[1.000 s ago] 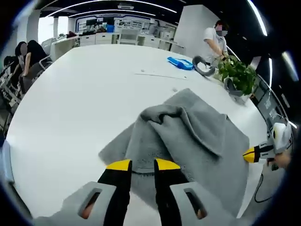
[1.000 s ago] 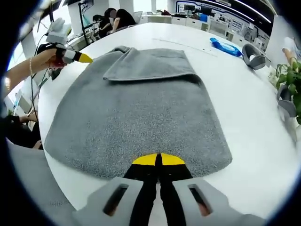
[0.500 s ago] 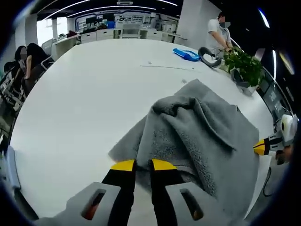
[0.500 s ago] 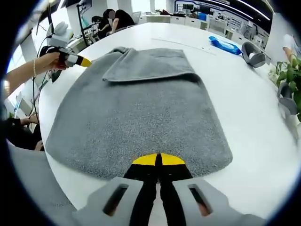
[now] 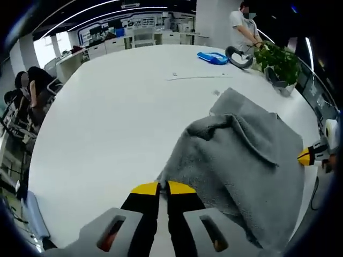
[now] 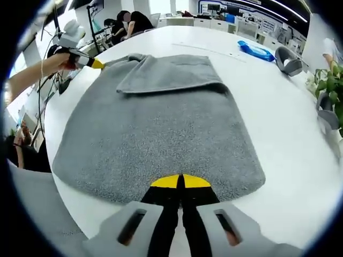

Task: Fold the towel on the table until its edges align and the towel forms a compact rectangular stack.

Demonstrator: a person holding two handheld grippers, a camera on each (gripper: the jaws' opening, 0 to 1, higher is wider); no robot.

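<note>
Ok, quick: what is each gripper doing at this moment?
Left gripper: shut on the grey towel's edge.
Right gripper: shut on the towel's near edge.

A grey terry towel [image 6: 161, 123] lies spread on the white table [image 6: 278, 128], mostly flat in the right gripper view with its far end folded back into a doubled flap, while in the left gripper view one corner is lifted and bunched into loose folds.

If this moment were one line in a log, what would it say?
towel: far end folded over | left tool: shut on towel | right tool: shut on towel | stage: folding unfinished
</note>
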